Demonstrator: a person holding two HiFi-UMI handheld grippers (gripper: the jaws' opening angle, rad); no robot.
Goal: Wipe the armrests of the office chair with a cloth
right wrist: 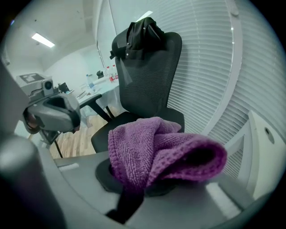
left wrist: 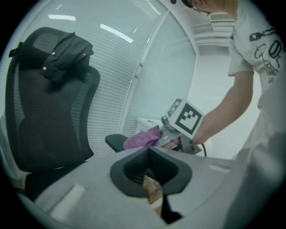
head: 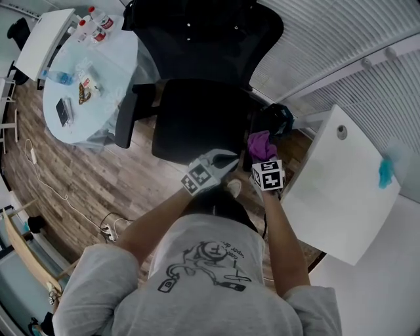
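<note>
A black office chair (head: pixel 197 118) stands in front of me, with a dark jacket (head: pixel 197 20) draped over its backrest. My right gripper (head: pixel 264 156) is shut on a bunched purple cloth (head: pixel 261 144) at the front end of the chair's right armrest (left wrist: pixel 114 142). In the left gripper view the cloth (left wrist: pixel 142 137) seems to rest on that armrest. The same cloth (right wrist: pixel 161 152) fills the right gripper view and hides the jaws. My left gripper (head: pixel 220 163) hovers just left of it over the seat's front edge, shut and holding nothing (left wrist: pixel 149 156). The left armrest (head: pixel 126 118) is bare.
A round pale table (head: pixel 111 98) with bottles, a phone and packets stands left of the chair. A white desk (head: pixel 338 190) is close on the right, with a dark bag (head: pixel 277 119) between it and the chair. Cables (head: pixel 39 180) lie on the wood floor. Blinds run behind.
</note>
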